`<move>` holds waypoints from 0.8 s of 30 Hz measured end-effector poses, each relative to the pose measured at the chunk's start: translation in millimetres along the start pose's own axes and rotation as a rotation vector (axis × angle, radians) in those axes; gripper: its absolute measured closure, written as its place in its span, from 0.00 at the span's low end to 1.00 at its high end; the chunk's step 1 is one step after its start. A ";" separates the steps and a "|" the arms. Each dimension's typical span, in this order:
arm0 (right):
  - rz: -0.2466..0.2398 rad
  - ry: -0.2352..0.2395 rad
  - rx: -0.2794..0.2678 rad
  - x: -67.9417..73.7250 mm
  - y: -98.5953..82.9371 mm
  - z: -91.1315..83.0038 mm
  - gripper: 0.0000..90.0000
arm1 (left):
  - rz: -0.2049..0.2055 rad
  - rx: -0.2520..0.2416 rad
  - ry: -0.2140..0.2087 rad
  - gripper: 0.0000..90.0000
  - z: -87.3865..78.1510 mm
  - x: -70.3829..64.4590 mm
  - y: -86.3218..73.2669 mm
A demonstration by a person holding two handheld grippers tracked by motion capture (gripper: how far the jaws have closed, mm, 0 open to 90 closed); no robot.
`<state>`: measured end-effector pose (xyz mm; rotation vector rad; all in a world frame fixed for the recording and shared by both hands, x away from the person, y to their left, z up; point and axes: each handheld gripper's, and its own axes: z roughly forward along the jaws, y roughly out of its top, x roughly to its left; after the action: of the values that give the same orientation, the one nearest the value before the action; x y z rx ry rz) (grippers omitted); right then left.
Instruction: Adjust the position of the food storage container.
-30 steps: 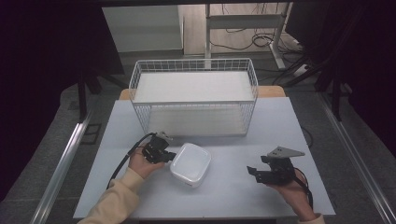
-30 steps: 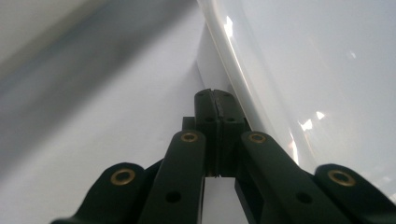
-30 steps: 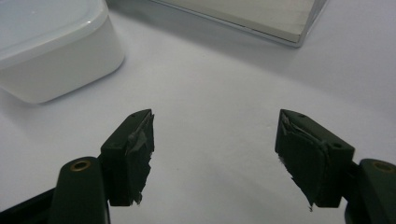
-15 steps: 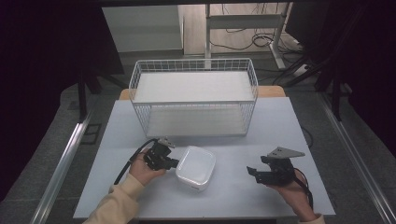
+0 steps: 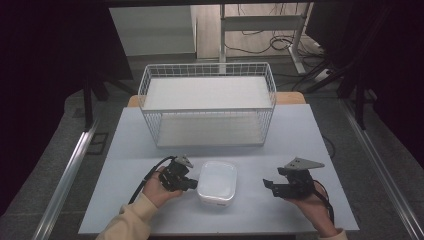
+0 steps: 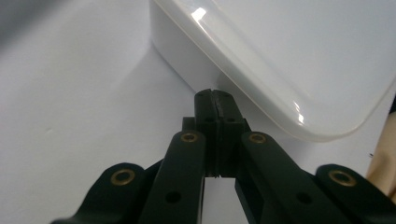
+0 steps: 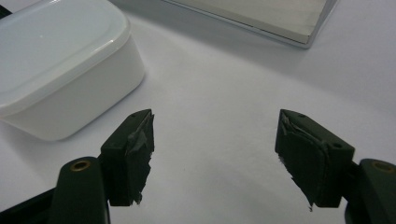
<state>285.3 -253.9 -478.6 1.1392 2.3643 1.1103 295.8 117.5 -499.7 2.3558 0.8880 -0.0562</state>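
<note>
high view: a white lidded container [image 5: 217, 182] sits on the pale table [image 5: 310, 135] near its front edge, roughly at six o'clock from the table's middle. the lid is on, and the box lies slightly turned rather than square to the table edge.

at nine o'clock from the container, the left gripper [image 5: 186, 183] is held by the person's left hand [image 5: 159, 187], its tip just beside the container's left wall. in the left gripper view its jaws are pressed together with nothing between them, and the closed tip [image 6: 214, 100] lies right at the foot of the container [image 6: 299, 60]; whether it touches the wall cannot be told.

at three o'clock, well apart from the container, the right gripper [image 5: 272, 185] rests in the right hand [image 5: 310, 202], a grey three-cornered plate on top. in the right gripper view its jaws stand wide apart and hold nothing, the pads [image 7: 137, 154] frayed, bare table between them, the container [image 7: 60, 60] at ten o'clock.

at twelve o'clock, farther back on the table, stands a white wire basket [image 5: 207, 110] with a white base.
</note>
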 end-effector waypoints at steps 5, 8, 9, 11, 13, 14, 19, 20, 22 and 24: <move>0.001 -0.001 -0.001 0.1 -0.1 0.2 0.31 | 0.017 0.002 -0.009 1.00 2.9 -7.0 1.9; -0.001 -0.001 -0.001 0.5 0.0 0.1 0.31 | 0.018 -0.003 -0.017 1.00 1.6 -8.0 1.3; 0.000 -0.001 -0.003 0.6 0.1 -0.1 0.31 | 0.014 -0.012 -0.021 1.00 -0.2 -7.5 0.3; 0.002 0.000 -0.006 0.7 0.2 -0.1 0.31 | 0.011 -0.023 -0.009 1.00 -4.2 -5.8 -1.3; 0.003 0.004 -0.013 0.8 0.4 -0.4 0.31 | -0.016 -0.057 0.010 1.00 -12.4 -1.4 -5.7; 0.006 0.013 -0.020 1.1 0.9 -0.5 0.31 | -0.038 -0.095 0.027 1.00 -20.7 3.7 -10.1; 0.016 0.035 -0.033 2.5 2.7 -0.3 0.31 | -0.112 -0.220 0.076 0.84 -40.1 12.5 -17.7; 0.018 0.040 -0.038 2.6 3.0 -0.4 0.31 | -0.134 -0.244 0.085 0.76 -43.6 14.3 -18.4; 0.023 0.046 -0.041 2.9 3.1 -0.6 0.31 | -0.158 -0.268 0.088 0.68 -46.8 16.0 -19.0; 0.028 0.054 -0.046 3.2 3.2 -0.8 0.30 | -0.199 -0.301 0.091 0.53 -52.6 19.7 -20.1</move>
<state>284.5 -250.6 -475.5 1.1439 2.3571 1.2127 289.8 170.3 -472.6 1.9995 1.0916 0.0984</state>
